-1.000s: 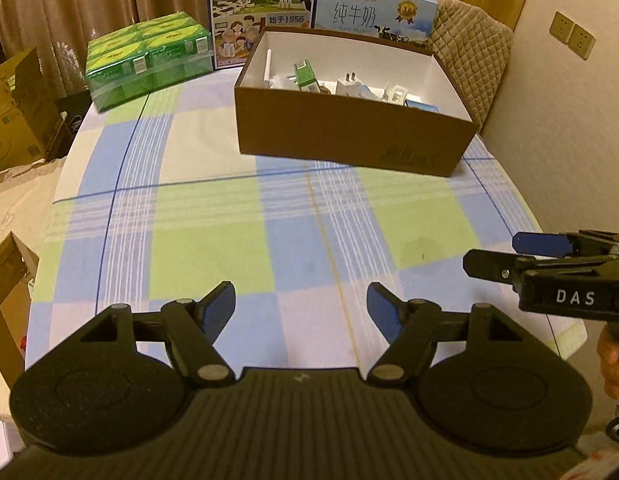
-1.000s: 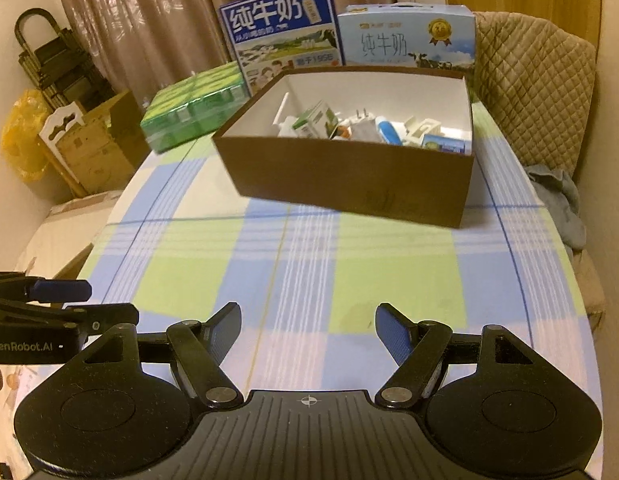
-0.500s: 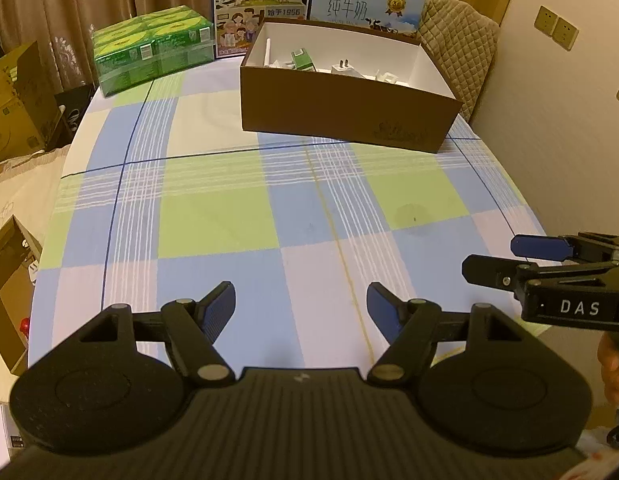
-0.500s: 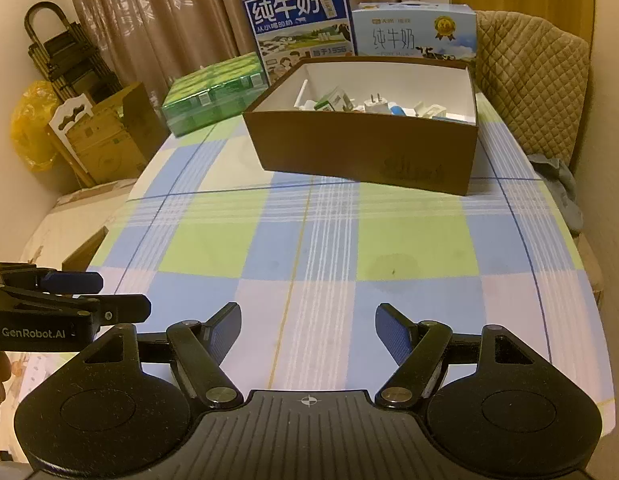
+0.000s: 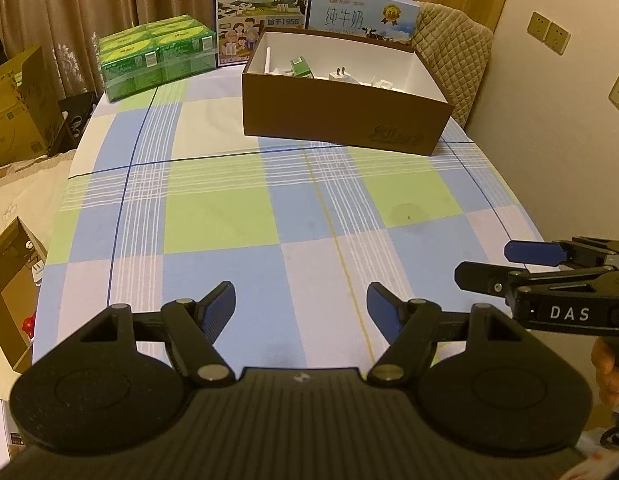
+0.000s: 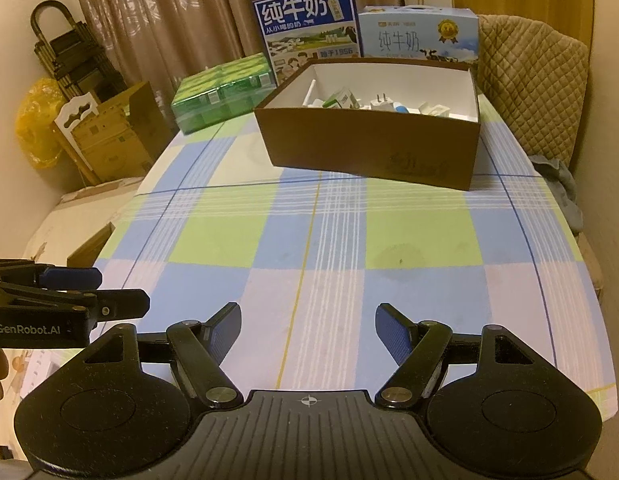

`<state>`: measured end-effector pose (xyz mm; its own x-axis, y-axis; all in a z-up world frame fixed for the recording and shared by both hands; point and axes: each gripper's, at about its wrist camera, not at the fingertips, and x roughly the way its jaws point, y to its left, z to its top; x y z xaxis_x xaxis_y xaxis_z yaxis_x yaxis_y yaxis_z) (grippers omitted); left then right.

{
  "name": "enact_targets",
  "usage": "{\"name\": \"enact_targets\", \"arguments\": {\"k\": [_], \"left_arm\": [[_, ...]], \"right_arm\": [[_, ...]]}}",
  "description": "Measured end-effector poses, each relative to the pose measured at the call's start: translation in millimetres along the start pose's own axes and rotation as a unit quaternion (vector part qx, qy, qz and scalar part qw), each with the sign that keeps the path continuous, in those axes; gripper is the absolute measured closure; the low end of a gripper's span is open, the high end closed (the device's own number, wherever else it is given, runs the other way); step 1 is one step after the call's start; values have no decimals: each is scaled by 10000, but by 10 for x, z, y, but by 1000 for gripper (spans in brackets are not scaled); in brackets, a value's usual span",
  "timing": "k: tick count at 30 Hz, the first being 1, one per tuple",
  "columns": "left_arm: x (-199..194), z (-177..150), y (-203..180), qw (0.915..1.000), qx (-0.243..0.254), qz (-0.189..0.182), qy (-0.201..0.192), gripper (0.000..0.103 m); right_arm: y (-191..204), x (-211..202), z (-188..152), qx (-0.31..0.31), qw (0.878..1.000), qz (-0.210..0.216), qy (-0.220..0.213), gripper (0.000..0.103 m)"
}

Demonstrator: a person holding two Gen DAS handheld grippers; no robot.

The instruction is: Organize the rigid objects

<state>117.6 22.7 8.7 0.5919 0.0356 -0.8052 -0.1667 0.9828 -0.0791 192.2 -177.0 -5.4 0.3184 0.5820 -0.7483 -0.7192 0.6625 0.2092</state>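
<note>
Both grippers have backed away from the brown box (image 5: 341,120) since a second ago, so the box looks smaller and farther off, and more of the checked tablecloth (image 5: 229,216) shows in front of it. The left gripper (image 5: 300,306) hangs over the near end of the table with its two blue fingers wide apart and nothing between them. The right gripper (image 6: 308,326) is just beside it, also with its fingers spread and holding nothing.

The small hard things are all inside the brown box at the far end of the table. A little green carton (image 5: 301,68) leans there, and a white plug (image 5: 341,76) stands next to it, with other white bits around them. A green pack of cartons (image 5: 157,56) sits to the left of the box. Two blue milk boxes (image 6: 309,28) stand behind it. Part of a hand (image 5: 607,372) shows under the right gripper.
</note>
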Motion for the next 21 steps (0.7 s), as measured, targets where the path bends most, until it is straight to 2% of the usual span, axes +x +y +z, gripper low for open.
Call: {"name": "enact_targets", "arguments": {"k": [21], "left_arm": [[-69, -68, 52, 10000, -59, 0, -69, 34]], "right_arm": [[104, -50, -74, -3, 10000, 22, -5, 32]]}}
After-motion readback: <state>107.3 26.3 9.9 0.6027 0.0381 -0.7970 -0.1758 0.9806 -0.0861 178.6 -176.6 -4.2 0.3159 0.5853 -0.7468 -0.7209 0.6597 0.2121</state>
